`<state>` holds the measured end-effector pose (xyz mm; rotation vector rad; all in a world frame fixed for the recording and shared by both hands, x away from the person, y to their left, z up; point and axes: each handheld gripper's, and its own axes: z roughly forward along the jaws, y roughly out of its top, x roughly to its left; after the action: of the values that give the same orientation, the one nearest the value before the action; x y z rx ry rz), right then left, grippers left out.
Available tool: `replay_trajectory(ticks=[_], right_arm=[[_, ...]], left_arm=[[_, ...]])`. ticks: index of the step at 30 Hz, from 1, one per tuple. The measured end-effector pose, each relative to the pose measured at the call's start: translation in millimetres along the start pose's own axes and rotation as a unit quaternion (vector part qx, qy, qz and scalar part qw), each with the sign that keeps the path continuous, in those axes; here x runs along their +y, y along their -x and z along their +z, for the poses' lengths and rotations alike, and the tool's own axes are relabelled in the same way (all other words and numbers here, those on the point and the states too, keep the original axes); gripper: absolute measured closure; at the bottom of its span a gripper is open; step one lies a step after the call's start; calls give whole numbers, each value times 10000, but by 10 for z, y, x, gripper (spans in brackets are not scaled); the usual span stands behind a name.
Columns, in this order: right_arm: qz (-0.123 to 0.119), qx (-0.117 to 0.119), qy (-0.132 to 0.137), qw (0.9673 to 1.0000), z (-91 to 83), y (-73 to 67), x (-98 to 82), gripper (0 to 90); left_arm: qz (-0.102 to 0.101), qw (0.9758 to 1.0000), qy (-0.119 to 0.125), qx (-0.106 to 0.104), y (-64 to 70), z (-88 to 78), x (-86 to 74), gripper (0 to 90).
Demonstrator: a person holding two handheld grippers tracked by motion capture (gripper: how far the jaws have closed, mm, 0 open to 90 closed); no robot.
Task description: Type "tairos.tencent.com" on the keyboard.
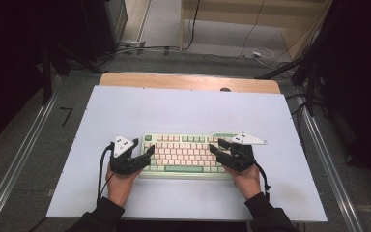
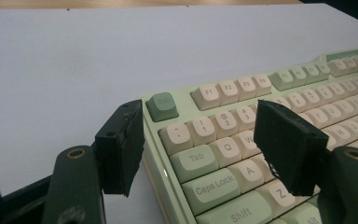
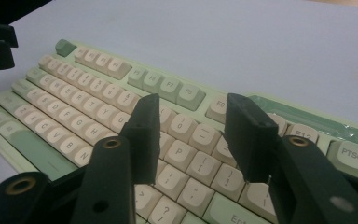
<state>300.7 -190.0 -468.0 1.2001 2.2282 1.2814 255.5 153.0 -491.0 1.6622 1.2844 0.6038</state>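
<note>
A white table [image 1: 183, 108] stands on a grey floor. Near its front edge lies a pale green keyboard [image 1: 183, 154] with cream keys. The left gripper [image 2: 200, 144] straddles the keyboard's left corner, jaws apart, one outside the edge, one over the keys. The right gripper [image 3: 193, 135] hovers over the right-hand keys, jaws apart, grasping nothing.
</note>
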Motion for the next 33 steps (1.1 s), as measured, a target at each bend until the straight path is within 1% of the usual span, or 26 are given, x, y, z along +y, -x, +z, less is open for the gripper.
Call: replay_trajectory(ticks=[1, 7, 10, 14, 17, 26, 28, 33], right_arm=[[-1, 12, 3, 10000, -6, -4, -3, 562], [-72, 130, -73, 9999, -26, -24, -33, 702], [-75, 210, -91, 9997, -42, -42, -48, 745], [-169, 238, -72, 9995, -67, -81, -52, 836], [-218, 260, -67, 9994, -67, -107, -64, 870], [-340, 382, -393, 9979, 10, -193, -143, 875], [-351, 377, -476, 9975, 27, -206, -159, 875], [-363, 363, -580, 9970, 45, -211, -186, 875]], left_arm=[[0, 10000, -9, -6, 0, 2, 0, 340], [12, 10000, -25, -25, 2, 4, -2, 341], [4, 10000, -56, -43, 4, 14, -5, 341], [2, 10000, -55, -44, 9, 16, -6, 341], [-3, 10000, -63, -52, 7, 16, -6, 341], [-1, 10000, -65, -47, 0, 6, -4, 341], [6, 10000, -57, -56, 2, 3, -4, 341], [9, 10000, -67, -51, 1, 3, -5, 341]])
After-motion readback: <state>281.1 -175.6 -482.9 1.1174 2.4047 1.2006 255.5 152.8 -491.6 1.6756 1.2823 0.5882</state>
